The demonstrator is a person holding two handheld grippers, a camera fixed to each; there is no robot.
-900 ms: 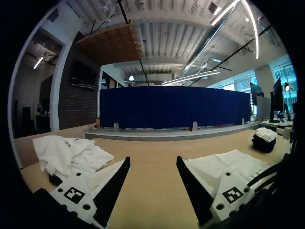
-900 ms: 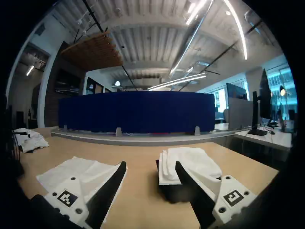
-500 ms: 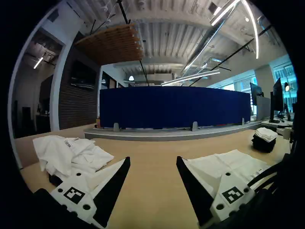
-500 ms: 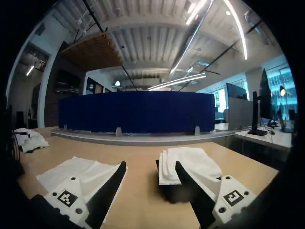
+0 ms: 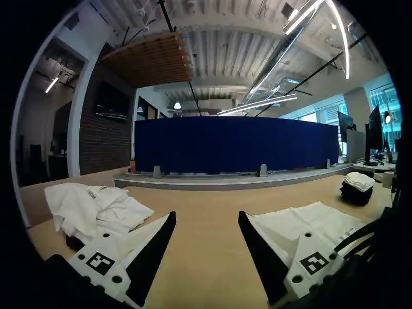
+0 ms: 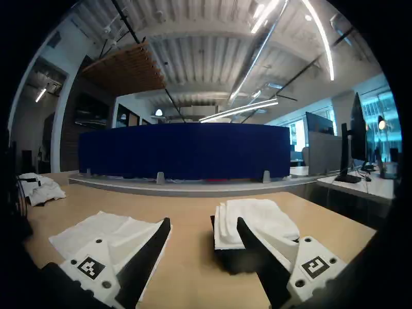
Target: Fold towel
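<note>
Nothing has shifted over the last second: both views match the earlier ones, so the fold has not begun and both claws are holding still low over the tabletop.

Left gripper view: the left claw (image 5: 206,215) points across a pale wooden tabletop (image 5: 206,198), its fingers spread wide with nothing between them. The task's thing, a flat white cloth towel (image 5: 309,219), lies opened out on the wood to the right. It is partly hidden behind the claw's right finger, and whether that finger touches it cannot be told. A crumpled heap of white towels (image 5: 95,206) sits to the left, near the tabletop's left edge.

Right gripper view: the right claw (image 6: 203,221) is likewise spread and empty. The same flat towel lies to its left, behind the left finger. A neat stack of folded white towels on a dark block (image 6: 255,219) stands just ahead of the right finger.

A long dark blue fabric partition (image 5: 232,144) on a grey rail closes off the far side. The tabletop's right edge falls away just beyond the folded stack. Bare wood lies open between the flat towel and the partition, and between the towel and the crumpled heap, which is probably room enough to swing a fold over. The stack looks like the nearest thing to avoid
</note>
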